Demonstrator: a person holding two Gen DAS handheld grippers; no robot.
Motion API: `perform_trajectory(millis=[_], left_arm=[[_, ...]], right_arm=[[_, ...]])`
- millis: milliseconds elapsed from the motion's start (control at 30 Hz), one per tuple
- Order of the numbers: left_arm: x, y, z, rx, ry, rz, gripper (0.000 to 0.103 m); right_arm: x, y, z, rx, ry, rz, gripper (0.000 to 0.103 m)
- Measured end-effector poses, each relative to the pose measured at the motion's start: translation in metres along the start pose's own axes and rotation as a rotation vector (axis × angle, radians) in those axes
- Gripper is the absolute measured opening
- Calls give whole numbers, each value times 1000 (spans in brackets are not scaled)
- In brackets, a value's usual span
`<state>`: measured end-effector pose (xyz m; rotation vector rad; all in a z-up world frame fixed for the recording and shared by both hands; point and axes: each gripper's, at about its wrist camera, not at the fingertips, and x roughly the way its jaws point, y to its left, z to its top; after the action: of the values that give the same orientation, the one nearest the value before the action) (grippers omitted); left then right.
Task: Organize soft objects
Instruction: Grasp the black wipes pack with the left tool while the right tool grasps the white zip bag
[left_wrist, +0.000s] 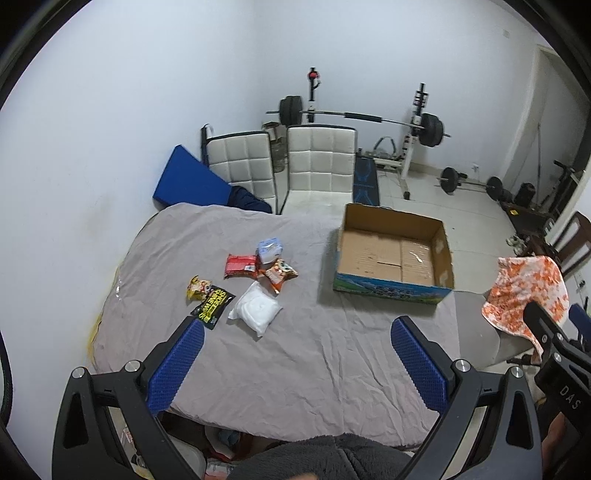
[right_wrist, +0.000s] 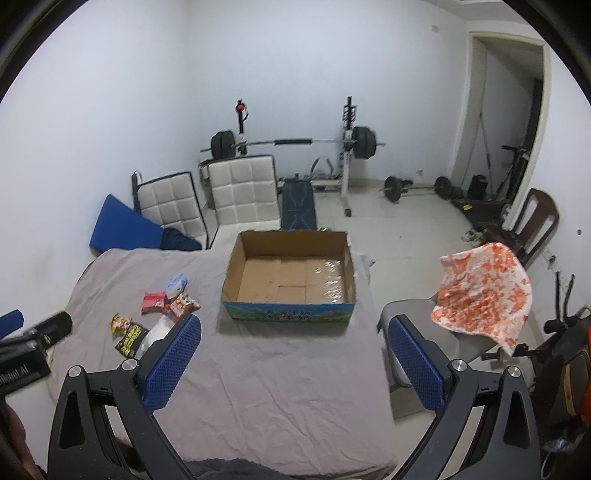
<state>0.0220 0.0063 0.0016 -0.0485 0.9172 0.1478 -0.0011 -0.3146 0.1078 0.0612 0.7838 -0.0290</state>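
Soft packets lie clustered on the grey sheet that covers the desk, left of the cardboard box. From my left wrist view I count six: a white pillow-like bag nearest me, a black-and-yellow pouch just beside it on the left, a small yellow snack bag touching that pouch, a red packet, an orange snack bag next to the red one, and a pale blue pack behind them.

The box sits open-topped on the right part of the desk, well apart from the packets, and I see only bare cardboard inside it.

My left gripper hovers above the near edge of the desk with its blue-padded fingers spread wide, gripping nothing. My right gripper is the same: fingers apart, nothing between them, aimed toward the box.

An orange-and-white patterned cloth drapes over a chair back to the right of the desk. Two white quilted chairs stand behind the desk, with a barbell rack against the far wall.
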Motion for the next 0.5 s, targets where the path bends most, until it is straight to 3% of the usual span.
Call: perform_trajectory(millis=[267, 500], left_arm=[[48, 84, -2, -202, 69, 139, 103], [128, 163, -4, -257, 195, 187, 103]], right_arm=[[96, 24, -6, -34, 164, 114, 103], [218, 122, -26, -214, 390, 189, 103]])
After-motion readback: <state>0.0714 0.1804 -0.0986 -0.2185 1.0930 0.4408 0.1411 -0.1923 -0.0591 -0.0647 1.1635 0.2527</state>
